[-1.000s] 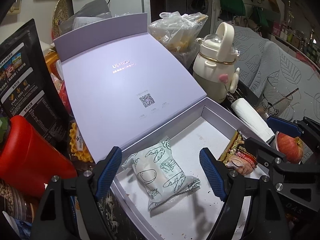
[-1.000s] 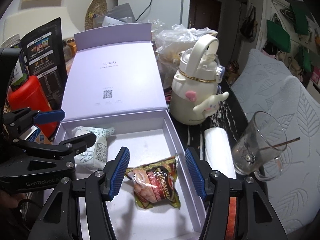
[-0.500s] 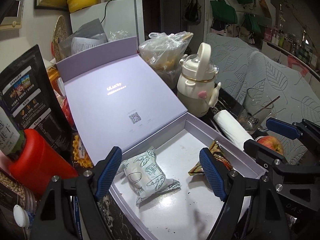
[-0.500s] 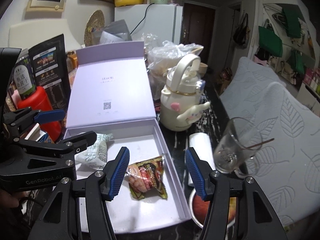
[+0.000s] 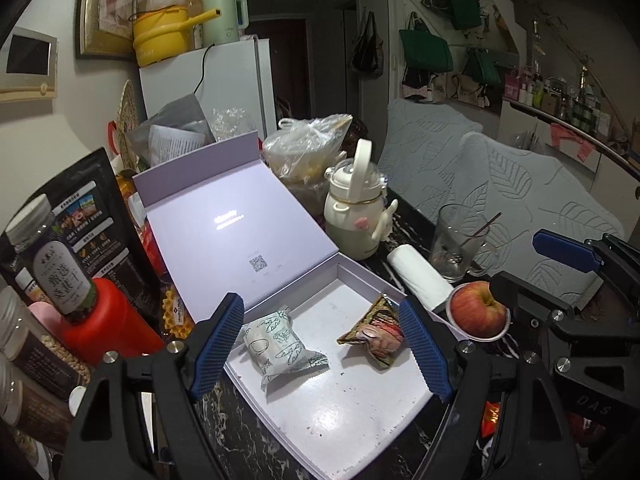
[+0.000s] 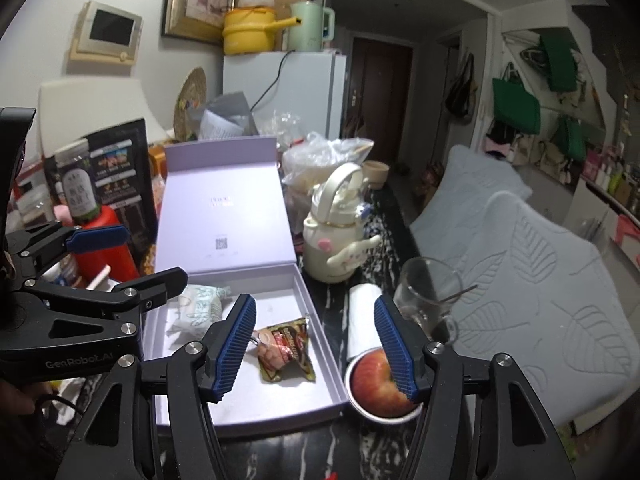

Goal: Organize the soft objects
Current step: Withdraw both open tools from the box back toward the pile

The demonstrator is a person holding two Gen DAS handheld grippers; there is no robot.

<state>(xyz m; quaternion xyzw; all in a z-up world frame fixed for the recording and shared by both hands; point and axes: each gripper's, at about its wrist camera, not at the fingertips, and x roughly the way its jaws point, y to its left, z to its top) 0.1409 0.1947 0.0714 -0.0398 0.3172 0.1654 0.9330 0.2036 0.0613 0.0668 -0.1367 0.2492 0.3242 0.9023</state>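
Observation:
An open lilac box (image 5: 352,412) (image 6: 264,400) lies on the dark marble counter with its lid (image 5: 236,232) leaning back. Two soft snack packets rest inside it: a white one with green drawings (image 5: 280,340) (image 6: 200,308) on the left and a brown-red one (image 5: 376,330) (image 6: 286,346) on the right. My left gripper (image 5: 319,302) (image 6: 154,254) hovers open above the box's near left part, holding nothing. My right gripper (image 6: 315,302) (image 5: 516,258) hangs above the box's right rim; its jaws are opening, and nothing is gripped between them.
A red apple in a small bowl (image 6: 372,380) (image 5: 478,312), a white roll (image 6: 360,320), a glass mug (image 6: 424,292) and a cream bottle with a handle (image 6: 336,236) stand right of the box. A red bottle (image 5: 108,332), jars and a black bag crowd the left. A grey sofa (image 6: 540,280) lies beyond.
Both grippers have risen and drawn back from the box, so it looks smaller and lower. The two packets lie where they were. The apple has come into the right wrist view.

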